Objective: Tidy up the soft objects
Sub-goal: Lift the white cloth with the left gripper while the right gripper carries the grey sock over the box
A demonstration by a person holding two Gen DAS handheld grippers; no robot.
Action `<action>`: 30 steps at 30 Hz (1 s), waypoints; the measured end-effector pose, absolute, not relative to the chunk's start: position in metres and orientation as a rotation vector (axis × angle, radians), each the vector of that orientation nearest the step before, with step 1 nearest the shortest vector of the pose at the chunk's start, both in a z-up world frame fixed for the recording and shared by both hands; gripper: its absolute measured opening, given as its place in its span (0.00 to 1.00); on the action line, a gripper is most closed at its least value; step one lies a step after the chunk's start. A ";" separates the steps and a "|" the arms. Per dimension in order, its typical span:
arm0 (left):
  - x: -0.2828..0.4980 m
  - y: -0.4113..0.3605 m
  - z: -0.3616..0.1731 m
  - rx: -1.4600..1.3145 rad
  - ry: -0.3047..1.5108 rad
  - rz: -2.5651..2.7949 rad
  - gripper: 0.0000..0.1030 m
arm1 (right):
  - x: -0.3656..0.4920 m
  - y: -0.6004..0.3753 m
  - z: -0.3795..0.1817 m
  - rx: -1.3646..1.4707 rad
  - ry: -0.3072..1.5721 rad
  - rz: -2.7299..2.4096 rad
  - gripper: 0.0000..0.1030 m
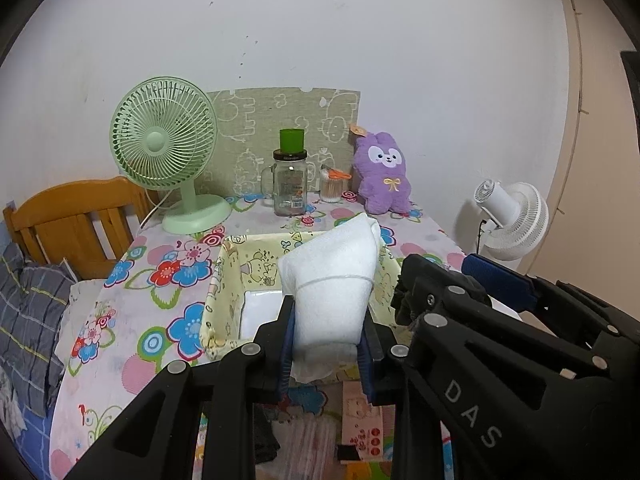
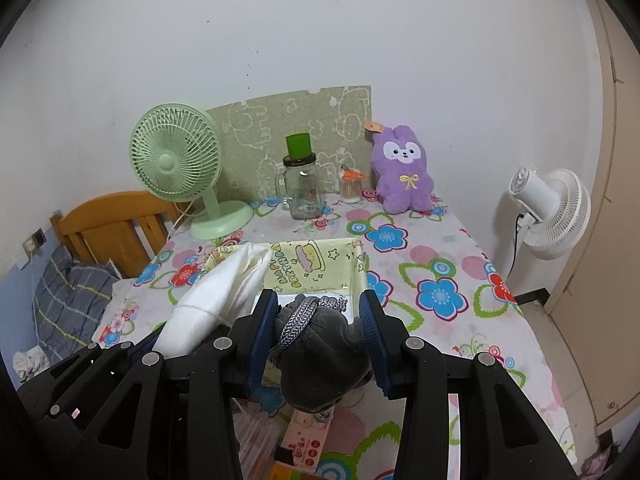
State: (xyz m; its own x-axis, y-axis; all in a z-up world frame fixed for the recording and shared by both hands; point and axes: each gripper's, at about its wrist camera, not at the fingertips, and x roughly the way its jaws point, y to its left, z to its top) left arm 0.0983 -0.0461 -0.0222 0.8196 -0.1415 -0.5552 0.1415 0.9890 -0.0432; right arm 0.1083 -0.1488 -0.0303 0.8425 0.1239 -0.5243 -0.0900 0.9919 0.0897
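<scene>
My left gripper (image 1: 326, 344) is shut on a folded white towel (image 1: 332, 280) and holds it above the near edge of a yellow cartoon-print fabric basket (image 1: 224, 280). The towel also shows in the right wrist view (image 2: 216, 300). My right gripper (image 2: 318, 340) is shut on a dark grey knitted piece with a braided cord (image 2: 320, 356), just above the basket's (image 2: 320, 264) near rim. The right gripper appears in the left wrist view (image 1: 440, 292), close beside the towel. A purple plush bunny (image 2: 404, 172) sits at the table's back right.
The table has a flowered cloth (image 2: 440, 292). At the back stand a green desk fan (image 1: 168, 152), a glass jar with a green cup on it (image 1: 290, 184) and a cotton-swab jar (image 1: 332, 186). A wooden bed headboard (image 1: 76, 220) is left; a white fan (image 2: 552, 212) is right.
</scene>
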 end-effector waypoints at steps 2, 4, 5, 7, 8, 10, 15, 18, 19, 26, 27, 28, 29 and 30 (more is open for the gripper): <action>0.103 -0.046 -0.023 0.003 0.590 -0.146 0.26 | 0.112 -0.149 -0.032 0.059 0.560 0.111 0.45; 0.109 -0.046 -0.024 0.005 0.591 -0.141 0.26 | 0.119 -0.149 -0.033 0.055 0.563 0.108 0.45; 0.112 -0.045 -0.025 0.005 0.592 -0.139 0.26 | 0.121 -0.149 -0.033 0.053 0.562 0.107 0.45; 0.117 -0.045 -0.027 0.006 0.595 -0.134 0.26 | 0.128 -0.149 -0.035 0.049 0.562 0.107 0.45; 0.120 -0.045 -0.027 0.006 0.596 -0.132 0.26 | 0.130 -0.149 -0.036 0.048 0.562 0.108 0.45; 0.127 -0.045 -0.030 0.007 0.603 -0.128 0.26 | 0.138 -0.148 -0.038 0.046 0.566 0.109 0.45; 0.143 -0.043 -0.036 -0.001 0.619 -0.123 0.26 | 0.153 -0.147 -0.043 0.035 0.567 0.108 0.45; 0.152 -0.043 -0.040 -0.001 0.625 -0.118 0.26 | 0.163 -0.145 -0.046 0.032 0.566 0.113 0.45; 0.154 -0.042 -0.041 0.000 0.627 -0.116 0.26 | 0.166 -0.145 -0.047 0.031 0.567 0.113 0.45; 0.176 -0.037 -0.055 -0.006 0.667 -0.094 0.26 | 0.190 -0.140 -0.060 0.032 0.590 0.118 0.45; 0.179 -0.037 -0.057 -0.008 0.673 -0.095 0.26 | 0.193 -0.139 -0.062 0.032 0.594 0.118 0.45; 0.183 -0.036 -0.059 -0.009 0.682 -0.095 0.26 | 0.197 -0.139 -0.065 0.032 0.599 0.116 0.45; 0.186 -0.035 -0.062 -0.010 0.688 -0.095 0.26 | 0.200 -0.138 -0.067 0.032 0.605 0.115 0.45; 0.189 -0.035 -0.064 -0.008 0.694 -0.094 0.27 | 0.201 -0.138 -0.068 0.032 0.608 0.114 0.45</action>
